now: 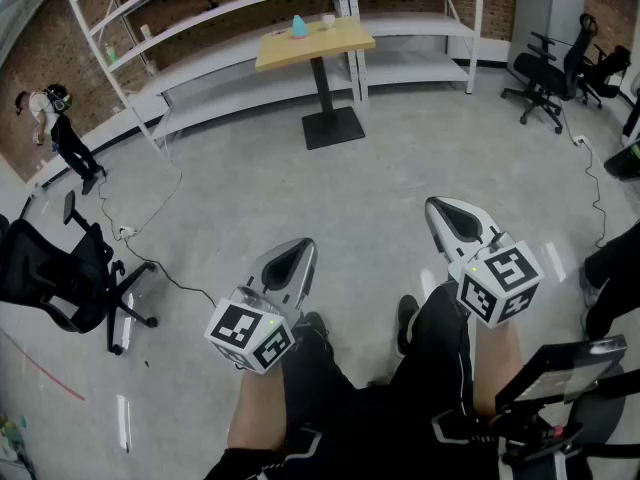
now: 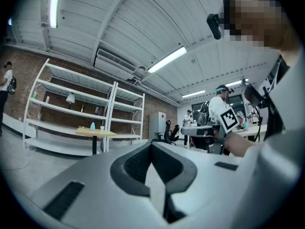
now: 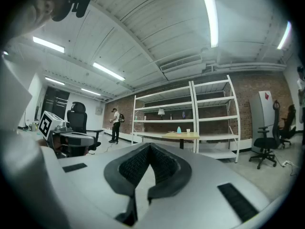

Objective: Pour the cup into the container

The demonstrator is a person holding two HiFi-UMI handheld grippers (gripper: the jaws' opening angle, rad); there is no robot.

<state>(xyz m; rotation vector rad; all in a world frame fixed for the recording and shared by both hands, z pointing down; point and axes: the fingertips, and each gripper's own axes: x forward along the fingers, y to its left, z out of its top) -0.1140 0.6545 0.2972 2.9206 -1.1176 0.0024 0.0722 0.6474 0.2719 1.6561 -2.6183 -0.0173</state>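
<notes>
A small wooden table (image 1: 313, 45) stands far ahead across the floor. On it are a pale blue container (image 1: 299, 27) and a small white cup (image 1: 328, 20). The same table (image 3: 181, 135), blue container (image 3: 179, 130) and cup (image 3: 188, 130) show small in the right gripper view, and the table (image 2: 95, 133) is also seen in the left gripper view. My left gripper (image 1: 297, 252) and right gripper (image 1: 446, 212) are held low above my legs, far from the table. Both are shut with nothing between the jaws.
White shelving (image 1: 230, 13) runs behind the table along a brick wall. Black office chairs stand at the left (image 1: 60, 278) and back right (image 1: 545, 73). Cables (image 1: 160, 258) lie on the floor. A person (image 1: 60, 128) stands at the far left.
</notes>
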